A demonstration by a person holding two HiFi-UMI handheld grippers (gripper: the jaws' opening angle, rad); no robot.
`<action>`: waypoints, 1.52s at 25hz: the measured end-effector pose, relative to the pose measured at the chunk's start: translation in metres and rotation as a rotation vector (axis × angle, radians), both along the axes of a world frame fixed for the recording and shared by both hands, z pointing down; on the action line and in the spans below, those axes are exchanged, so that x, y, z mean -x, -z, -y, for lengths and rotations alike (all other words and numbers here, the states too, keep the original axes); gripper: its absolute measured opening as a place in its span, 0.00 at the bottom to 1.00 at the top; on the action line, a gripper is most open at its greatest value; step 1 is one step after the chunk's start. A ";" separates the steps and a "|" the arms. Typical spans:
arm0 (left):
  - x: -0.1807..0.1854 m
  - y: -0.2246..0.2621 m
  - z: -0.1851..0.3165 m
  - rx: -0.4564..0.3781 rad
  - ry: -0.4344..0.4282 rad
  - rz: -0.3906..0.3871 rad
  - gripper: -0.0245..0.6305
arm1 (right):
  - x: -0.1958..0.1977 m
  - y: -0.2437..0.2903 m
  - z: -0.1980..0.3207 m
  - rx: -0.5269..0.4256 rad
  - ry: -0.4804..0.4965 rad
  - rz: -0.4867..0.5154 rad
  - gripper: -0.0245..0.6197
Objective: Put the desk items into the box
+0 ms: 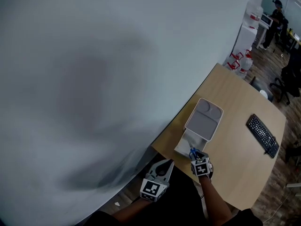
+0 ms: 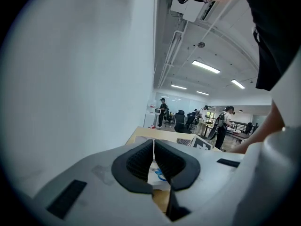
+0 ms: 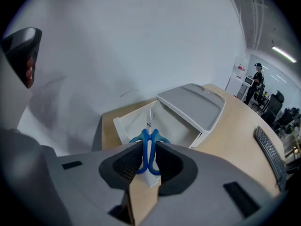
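The right tongs (image 3: 150, 149) are clenched on the blue handles of the scissors (image 3: 144, 140); the blades run straight out along the tongs' line, down toward the open box (image 3: 176, 121) just ahead on the counter (image 3: 235, 135); its lid (image 3: 193, 102) sits raised at the far end; the left tongs (image 2: 154, 147) are closed on nothing, off the counter's edge, so the right hand is nearer.

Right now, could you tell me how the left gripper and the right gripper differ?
The right gripper grips blue-handled scissors; the left gripper is shut on nothing. The right gripper hangs over the open drawer of the box; the left gripper sits further back from the box. Both carry a marker cube.
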State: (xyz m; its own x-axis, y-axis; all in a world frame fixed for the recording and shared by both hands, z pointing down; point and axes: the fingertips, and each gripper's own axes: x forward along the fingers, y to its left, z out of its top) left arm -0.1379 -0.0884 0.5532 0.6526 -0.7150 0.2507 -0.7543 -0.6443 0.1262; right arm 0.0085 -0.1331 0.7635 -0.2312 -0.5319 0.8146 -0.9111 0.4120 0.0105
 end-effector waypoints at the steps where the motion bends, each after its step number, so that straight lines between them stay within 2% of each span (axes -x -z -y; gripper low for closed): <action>1: 0.002 0.000 0.005 -0.003 0.010 0.002 0.07 | 0.001 -0.004 0.003 0.013 0.012 -0.005 0.26; 8: 0.014 -0.017 0.051 0.075 0.078 0.002 0.07 | 0.001 -0.027 0.027 0.103 0.070 -0.054 0.26; 16: -0.003 -0.027 0.080 0.118 0.064 0.013 0.07 | -0.004 -0.042 0.038 0.169 0.089 -0.060 0.26; 19: -0.007 -0.024 0.090 0.117 0.068 -0.006 0.07 | -0.004 -0.044 0.037 0.194 0.107 -0.069 0.27; 27: -0.009 -0.031 0.085 0.134 0.050 -0.009 0.07 | 0.001 -0.045 0.036 0.165 0.114 -0.067 0.32; 38: 0.014 -0.008 0.069 0.085 0.068 -0.081 0.07 | 0.004 -0.001 0.025 0.039 0.017 0.013 0.32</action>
